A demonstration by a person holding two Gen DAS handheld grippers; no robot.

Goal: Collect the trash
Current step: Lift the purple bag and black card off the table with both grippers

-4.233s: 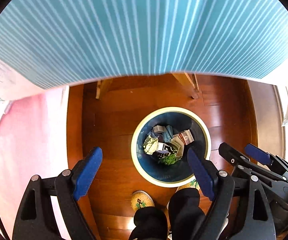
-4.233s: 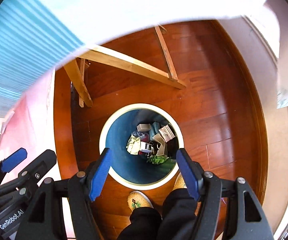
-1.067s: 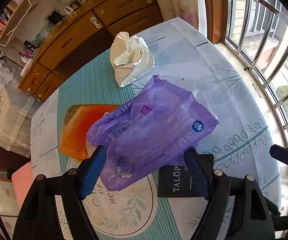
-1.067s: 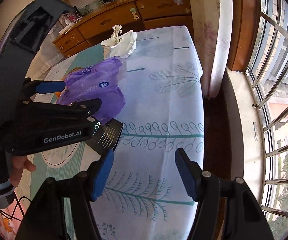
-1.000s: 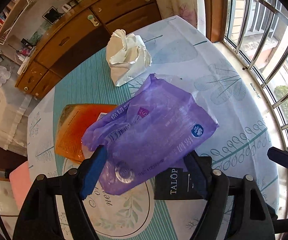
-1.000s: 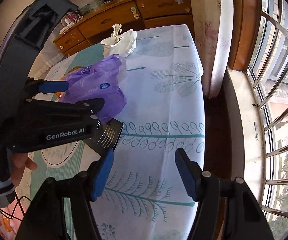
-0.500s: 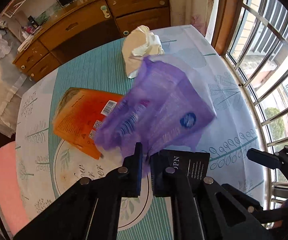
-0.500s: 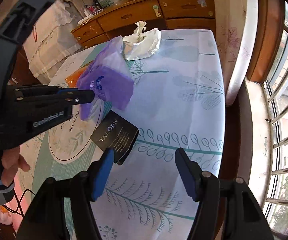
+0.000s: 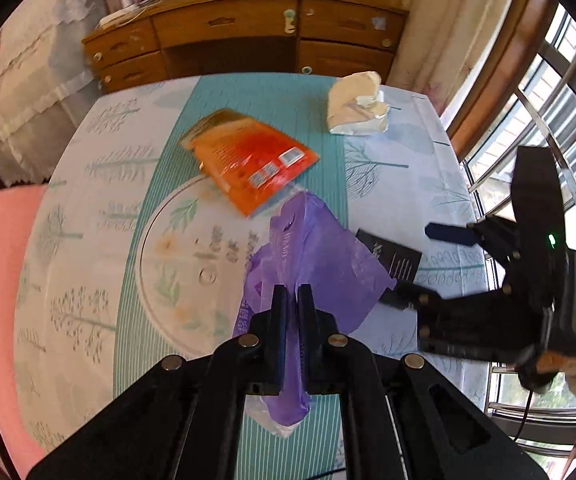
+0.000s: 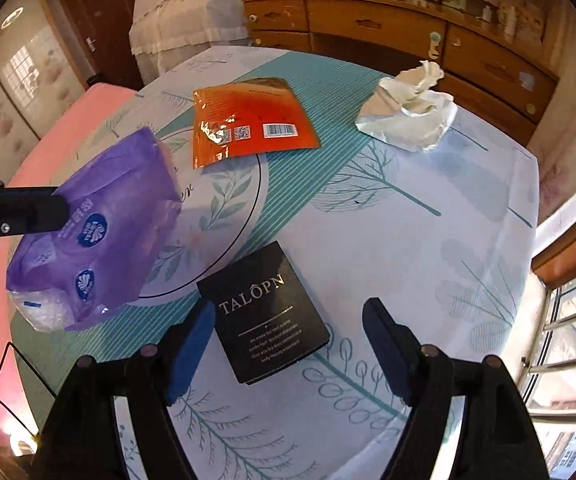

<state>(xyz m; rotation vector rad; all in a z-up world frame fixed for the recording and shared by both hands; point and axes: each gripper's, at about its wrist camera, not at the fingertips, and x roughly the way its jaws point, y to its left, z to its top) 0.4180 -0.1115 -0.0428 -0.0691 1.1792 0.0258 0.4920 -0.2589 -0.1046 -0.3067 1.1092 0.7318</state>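
Purple wrapper lifted, black card next

Lower centre, the left gripper (image 9: 292, 300) pinches the purple wrapper (image 9: 319, 264) clear of the table (image 10: 387, 216); the right gripper (image 10: 288, 340), jaws just widening with nothing clamped, straddles the black card (image 10: 264, 312). Farther up lie the orange packet (image 10: 248, 120) and crumpled paper (image 10: 411, 116), awaiting collection.

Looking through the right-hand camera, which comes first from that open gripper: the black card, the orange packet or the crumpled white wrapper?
From the right gripper:
1. Flat black card with gold lettering, lying on the table right between its open jaws.
2. Shiny orange foil packet, farther back, left of centre.
3. Crumpled white paper wrapper, at the far right near the table edge.
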